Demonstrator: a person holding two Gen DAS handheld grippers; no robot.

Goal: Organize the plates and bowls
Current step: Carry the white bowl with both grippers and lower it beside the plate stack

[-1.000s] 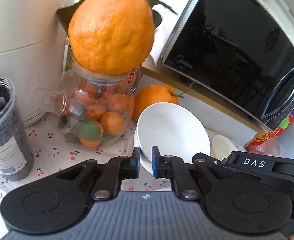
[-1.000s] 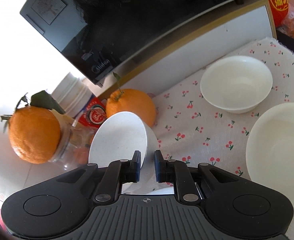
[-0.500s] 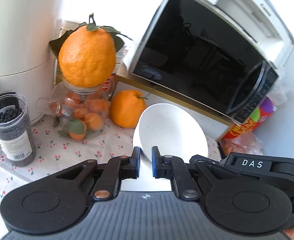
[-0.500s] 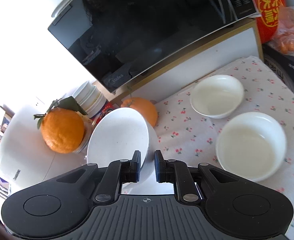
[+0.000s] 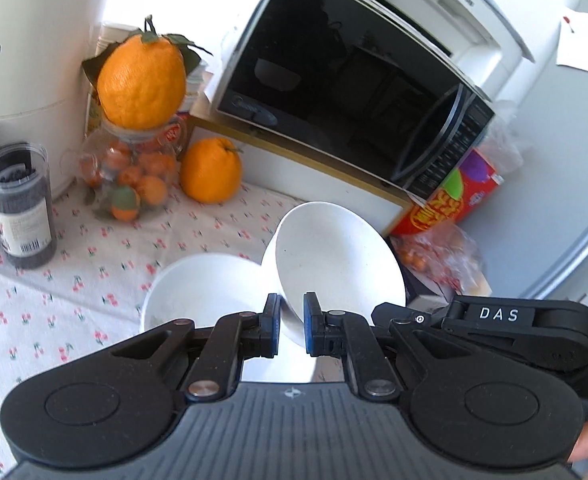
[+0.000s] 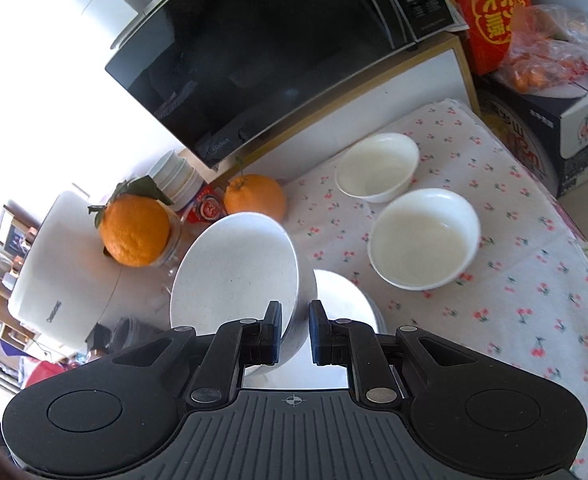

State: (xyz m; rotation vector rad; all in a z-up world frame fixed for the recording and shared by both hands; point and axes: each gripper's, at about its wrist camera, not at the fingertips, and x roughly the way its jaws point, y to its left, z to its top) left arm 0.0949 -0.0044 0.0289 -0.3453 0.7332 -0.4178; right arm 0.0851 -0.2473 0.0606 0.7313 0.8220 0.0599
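Both the left gripper [image 5: 291, 322] and right gripper [image 6: 296, 330] were clamped on the tilted white bowl's [image 5: 334, 258] rim, above the cherry-print tablecloth's [image 6: 514, 300] middle

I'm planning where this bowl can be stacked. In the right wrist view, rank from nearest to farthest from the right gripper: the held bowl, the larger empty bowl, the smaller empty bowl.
1. Held bowl, clamped in the right gripper.
2. Larger empty bowl, ahead, to the right.
3. Smaller empty bowl, behind it, near the microwave stand.
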